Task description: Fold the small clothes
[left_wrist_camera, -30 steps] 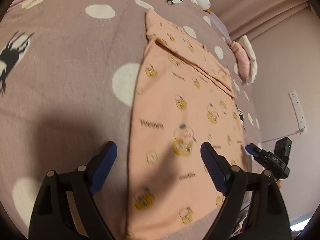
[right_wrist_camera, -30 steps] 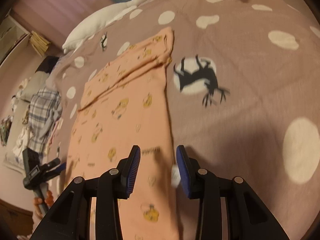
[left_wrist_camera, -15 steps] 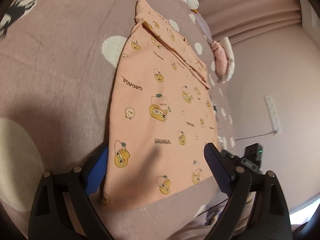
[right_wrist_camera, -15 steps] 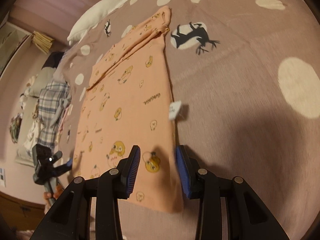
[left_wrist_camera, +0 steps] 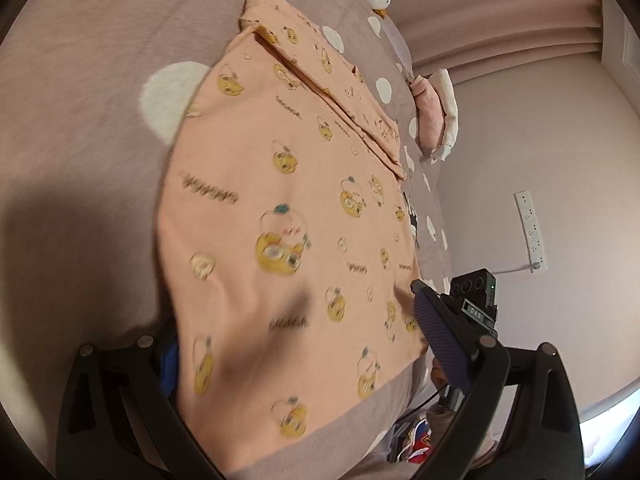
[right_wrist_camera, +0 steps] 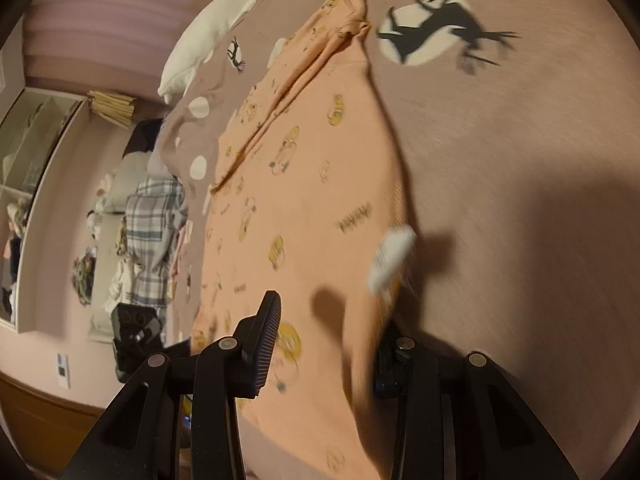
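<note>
A small peach garment (left_wrist_camera: 288, 208) printed with yellow cartoon figures lies flat on the bed, its far end folded over. It also shows in the right wrist view (right_wrist_camera: 312, 200), with a white care tag (right_wrist_camera: 390, 258) at its right edge. My left gripper (left_wrist_camera: 296, 340) is open, its jaws straddling the garment's near hem; the left finger sits partly under the cloth edge. My right gripper (right_wrist_camera: 328, 344) is open over the near right corner, the cloth lying between its fingers and hiding most of the right finger.
The bed has a mauve cover (left_wrist_camera: 80, 120) with white dots and black deer prints (right_wrist_camera: 440, 28). A white goose plush (right_wrist_camera: 208, 36) and a pink pillow (left_wrist_camera: 434, 120) lie at the far end. A camera on a stand (left_wrist_camera: 474, 300) is beside the bed, and checked clothes (right_wrist_camera: 156, 232) lie on the floor.
Both grippers have drawn back towards the garment's near hem and dropped lower. The right gripper has opened wider. The cloth now lies between the jaws of each gripper.
</note>
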A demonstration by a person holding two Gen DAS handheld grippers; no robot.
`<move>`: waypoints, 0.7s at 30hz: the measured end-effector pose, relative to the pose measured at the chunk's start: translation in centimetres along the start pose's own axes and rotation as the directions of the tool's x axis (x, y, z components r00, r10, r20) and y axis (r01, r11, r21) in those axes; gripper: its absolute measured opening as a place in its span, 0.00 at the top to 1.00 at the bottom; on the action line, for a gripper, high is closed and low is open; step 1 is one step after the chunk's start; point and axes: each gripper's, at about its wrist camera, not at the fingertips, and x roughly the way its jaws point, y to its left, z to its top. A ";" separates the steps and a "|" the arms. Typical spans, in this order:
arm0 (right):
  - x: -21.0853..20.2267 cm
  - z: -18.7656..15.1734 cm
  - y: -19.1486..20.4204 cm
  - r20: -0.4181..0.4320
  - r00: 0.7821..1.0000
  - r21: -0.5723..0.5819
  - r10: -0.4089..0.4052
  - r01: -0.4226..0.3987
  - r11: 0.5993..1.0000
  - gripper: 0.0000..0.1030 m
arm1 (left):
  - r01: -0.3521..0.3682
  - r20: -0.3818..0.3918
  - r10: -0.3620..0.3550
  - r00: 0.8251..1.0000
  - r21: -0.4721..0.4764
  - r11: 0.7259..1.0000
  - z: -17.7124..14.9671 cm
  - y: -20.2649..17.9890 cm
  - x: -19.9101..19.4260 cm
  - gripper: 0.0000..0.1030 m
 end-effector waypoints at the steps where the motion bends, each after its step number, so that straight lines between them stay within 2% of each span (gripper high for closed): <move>1: 0.3 0.3 0.1 -0.002 1.000 -0.002 0.003 -0.003 1.000 0.64 | -0.002 -0.002 0.002 1.000 0.001 1.000 0.4 -0.1 0.4 0.06; 8: 0.4 0.5 0.1 -0.005 1.000 -0.009 0.008 -0.008 1.000 0.64 | -0.038 -0.006 0.038 0.999 0.026 0.999 0.8 -0.8 1.4 0.06; 15: -1.0 -1.9 -0.3 -0.023 0.999 -0.018 0.023 -0.023 1.000 0.64 | -0.084 0.006 0.084 0.996 0.032 0.996 -0.9 -0.5 0.8 0.16; 21: -1.5 -3.1 -0.5 -0.022 0.999 -0.015 0.030 -0.031 0.999 0.64 | -0.117 0.004 0.117 0.993 0.073 0.990 -2.1 -0.9 0.7 0.17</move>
